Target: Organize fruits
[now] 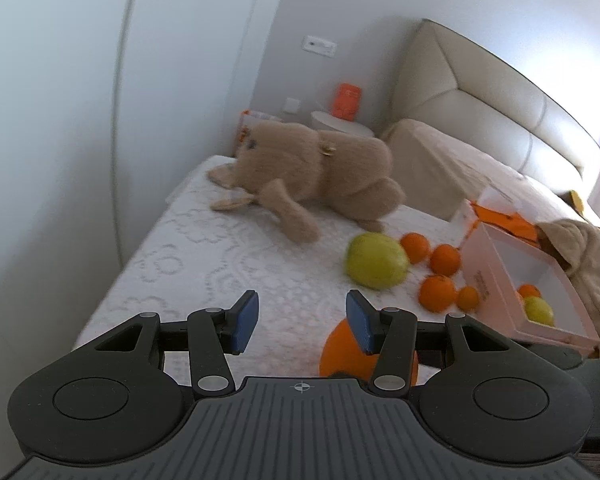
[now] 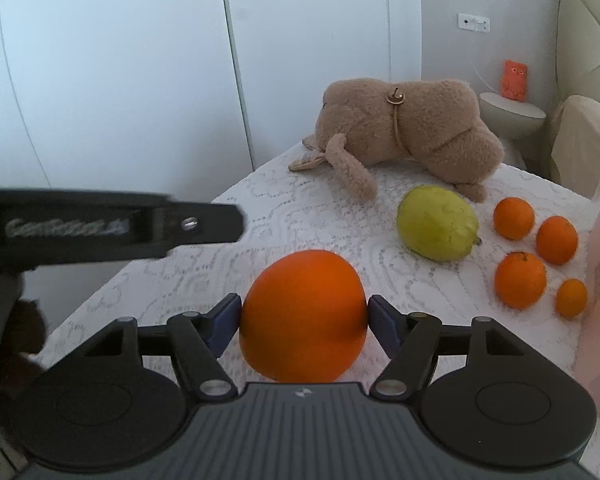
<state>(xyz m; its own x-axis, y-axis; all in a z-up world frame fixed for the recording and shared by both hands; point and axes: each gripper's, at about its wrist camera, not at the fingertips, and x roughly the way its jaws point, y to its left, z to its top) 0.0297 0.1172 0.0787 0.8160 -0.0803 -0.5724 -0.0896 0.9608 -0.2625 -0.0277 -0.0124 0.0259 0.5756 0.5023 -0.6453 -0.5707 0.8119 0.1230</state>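
Bed (image 2: 220, 240) fills the scene, white lace cover, and on it a plush toy (image 2: 412, 136) sprawls at twelve o'clock in the right wrist view. Box (image 1: 496, 276) next, pink and open, at three o'clock in the left wrist view, tilted up, with an orange and a yellow-green fruit already inside. So the sorting looks under way.

Now the action: right gripper (image 2: 304, 320) has its fingers clamped on either side of a big orange (image 2: 304, 312), dead centre of its view; whether the fruit is lifted off the bed or just pinched on it, I cannot tell. Left gripper (image 1: 302, 316) has its fingers spread wide with nothing between them; that same orange peeks out beneath its right finger at five o'clock.

Waiting on the bed: a pomelo (image 2: 438, 222) at two o'clock, then four small oranges (image 2: 520, 280) clustered at three o'clock, just beside the box.

Next call, I reckon: carry the big orange rightward over those small ones and release it inside the box, keeping clear of the wall.
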